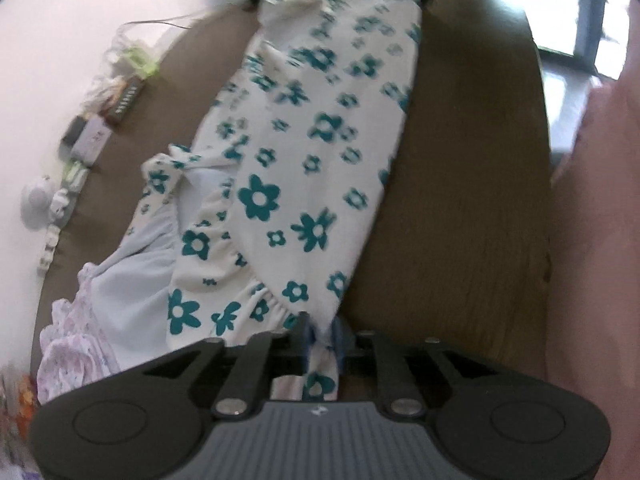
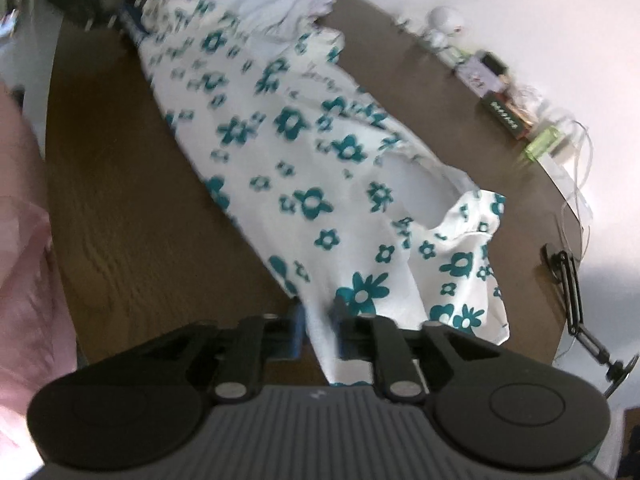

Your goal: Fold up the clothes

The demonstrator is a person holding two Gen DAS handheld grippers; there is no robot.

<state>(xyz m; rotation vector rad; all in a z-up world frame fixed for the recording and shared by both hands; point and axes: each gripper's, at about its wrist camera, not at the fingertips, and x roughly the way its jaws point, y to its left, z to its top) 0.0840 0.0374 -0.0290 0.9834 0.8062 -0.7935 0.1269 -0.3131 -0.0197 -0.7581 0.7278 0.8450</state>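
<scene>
With my left gripper (image 1: 320, 338) and right gripper (image 2: 318, 326) each clamped on 1 end of the floral garment (image 1: 304, 128) stretched across the brown table (image 1: 460, 200), I should, though blur hides detail, keep both pinches tight and level while folding.

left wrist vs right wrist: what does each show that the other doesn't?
Only the left wrist view: a bright window past the table's far edge.

Only the right wrist view: a black clamp arm on the table's edge.

Both: the floral garment stretched over the wooden table, each end pinched in jaws, left gripper and right gripper; pale pink clothes; small clutter along the wall.
</scene>
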